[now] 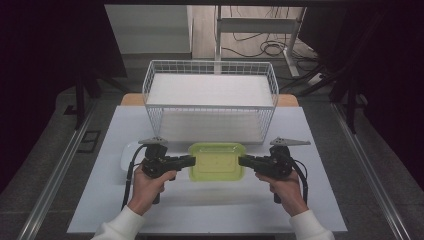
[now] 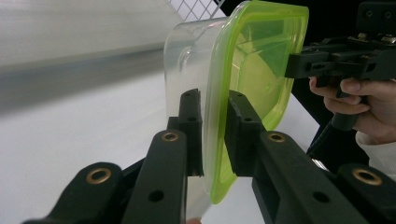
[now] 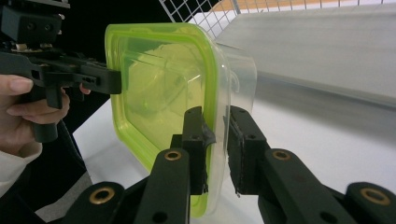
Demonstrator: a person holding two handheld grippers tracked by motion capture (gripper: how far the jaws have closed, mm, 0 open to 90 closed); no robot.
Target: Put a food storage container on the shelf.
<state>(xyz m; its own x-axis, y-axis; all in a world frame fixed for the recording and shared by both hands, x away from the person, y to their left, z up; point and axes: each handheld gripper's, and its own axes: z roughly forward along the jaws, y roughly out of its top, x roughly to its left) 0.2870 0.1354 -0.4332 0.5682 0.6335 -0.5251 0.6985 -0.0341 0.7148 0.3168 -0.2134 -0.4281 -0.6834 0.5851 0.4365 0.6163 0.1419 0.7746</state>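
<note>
A clear plastic container with a lime-green lid point(image 1: 217, 161) hangs just above the white table point(image 1: 300, 205), held by its two short ends. My left gripper point(image 1: 192, 161) is shut on its left rim, and in the left gripper view the jaws point(image 2: 212, 100) pinch the green lid edge point(image 2: 257, 60) and the clear wall. My right gripper point(image 1: 241, 161) is shut on the opposite rim. In the right gripper view its jaws point(image 3: 215, 116) straddle the lid edge of the container point(image 3: 159, 79). The left gripper point(image 3: 116, 79) shows across the lid there, and the right gripper point(image 2: 292, 65) shows likewise in the left gripper view.
A white wire basket point(image 1: 210, 95) with a pale liner stands at the back of the table, right behind the container. A flat white rounded object point(image 1: 127, 155) lies on the table beside my left gripper. The table's near edge runs below the person's sleeves.
</note>
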